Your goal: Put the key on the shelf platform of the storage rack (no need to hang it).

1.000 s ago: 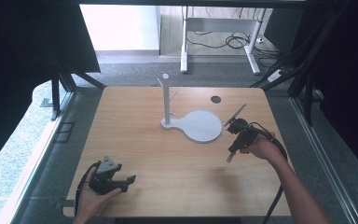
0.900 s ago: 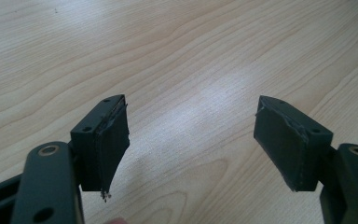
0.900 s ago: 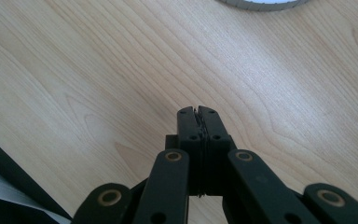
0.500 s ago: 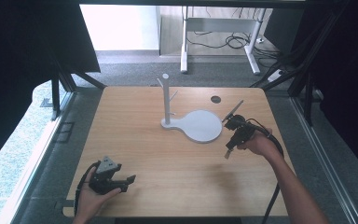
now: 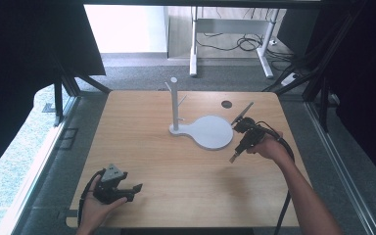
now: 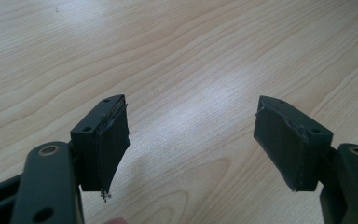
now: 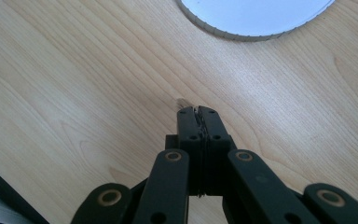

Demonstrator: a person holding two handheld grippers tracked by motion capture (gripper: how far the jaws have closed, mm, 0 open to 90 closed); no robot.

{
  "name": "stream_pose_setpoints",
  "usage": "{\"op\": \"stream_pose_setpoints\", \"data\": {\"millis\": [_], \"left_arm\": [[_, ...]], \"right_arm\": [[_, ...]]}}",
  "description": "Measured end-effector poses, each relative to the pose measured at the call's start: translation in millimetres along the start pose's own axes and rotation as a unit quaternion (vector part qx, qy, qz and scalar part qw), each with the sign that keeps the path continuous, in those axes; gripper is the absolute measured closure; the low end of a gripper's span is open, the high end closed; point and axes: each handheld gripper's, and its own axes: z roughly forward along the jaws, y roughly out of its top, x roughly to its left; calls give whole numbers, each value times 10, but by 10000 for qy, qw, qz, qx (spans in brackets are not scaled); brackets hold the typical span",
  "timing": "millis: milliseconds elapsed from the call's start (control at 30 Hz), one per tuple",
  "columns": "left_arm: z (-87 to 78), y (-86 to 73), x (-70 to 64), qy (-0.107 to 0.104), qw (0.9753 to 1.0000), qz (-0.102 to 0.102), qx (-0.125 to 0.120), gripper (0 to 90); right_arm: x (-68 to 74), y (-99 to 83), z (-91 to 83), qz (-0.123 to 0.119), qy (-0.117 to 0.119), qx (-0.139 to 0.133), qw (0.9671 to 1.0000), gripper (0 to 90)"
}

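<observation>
The wooden table point(image 5: 176, 186) bears a white stand point(image 5: 210, 132) mid-table, just beside the right gripper point(image 7: 198, 111), whose jaws are pressed together on nothing. It looks rigid, light plastic (best gripped by its upright post); the left gripper point(image 6: 191, 135) gapes wide, well apart

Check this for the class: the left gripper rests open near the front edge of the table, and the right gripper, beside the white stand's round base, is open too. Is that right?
One detail is wrong. The right gripper is shut, not open: the right gripper view shows its jaws pressed together with nothing between them. The rest stands: the left gripper is open near the table's front edge, and the right one sits beside the white stand's round base.
</observation>
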Motion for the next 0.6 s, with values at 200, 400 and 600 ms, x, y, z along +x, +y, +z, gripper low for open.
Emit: {"op": "stream_pose_setpoints", "data": {"millis": [200,400,600], "left_arm": [[-5,-1,9,12,10000,2,3,266],[-2,-1,9,7,10000,8,12,266],[-5,-3,15,10,10000,-7,3,266]], "right_arm": [[-42,16,16,28,-20,10,10000,896],[-76,29,8,53,-43,18,10000,897],[-90,64,-21,68,-84,23,9999,897]]}}
